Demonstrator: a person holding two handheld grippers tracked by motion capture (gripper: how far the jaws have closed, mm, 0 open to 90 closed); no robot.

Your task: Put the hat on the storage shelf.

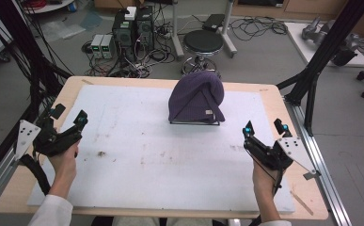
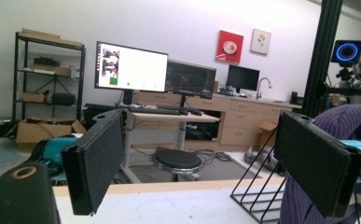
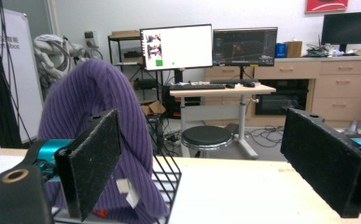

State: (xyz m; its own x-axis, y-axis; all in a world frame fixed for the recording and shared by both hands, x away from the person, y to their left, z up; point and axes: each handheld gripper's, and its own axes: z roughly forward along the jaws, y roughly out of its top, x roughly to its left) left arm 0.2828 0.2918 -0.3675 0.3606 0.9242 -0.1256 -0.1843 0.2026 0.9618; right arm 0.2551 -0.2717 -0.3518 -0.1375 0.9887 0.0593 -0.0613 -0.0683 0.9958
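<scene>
One purple ribbed knitted beanie (image 1: 196, 98) is draped over a black wire rack (image 1: 194, 122) at the far middle of the white-covered surface (image 1: 137, 155), its crown up and its long axis leaning from the vertical (the rack mostly hidden beneath it). Two grippers flank it, well apart: the left gripper (image 1: 69, 117) and right gripper (image 1: 265, 128) both have jaws spread wide, holding nothing.

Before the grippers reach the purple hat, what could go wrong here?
The purple hat sits over a light black wire rack; pulling it may drag or tip the rack. Both the left gripper and the right gripper are open and apart from it, so an uneven grab may stretch the knit.
</scene>
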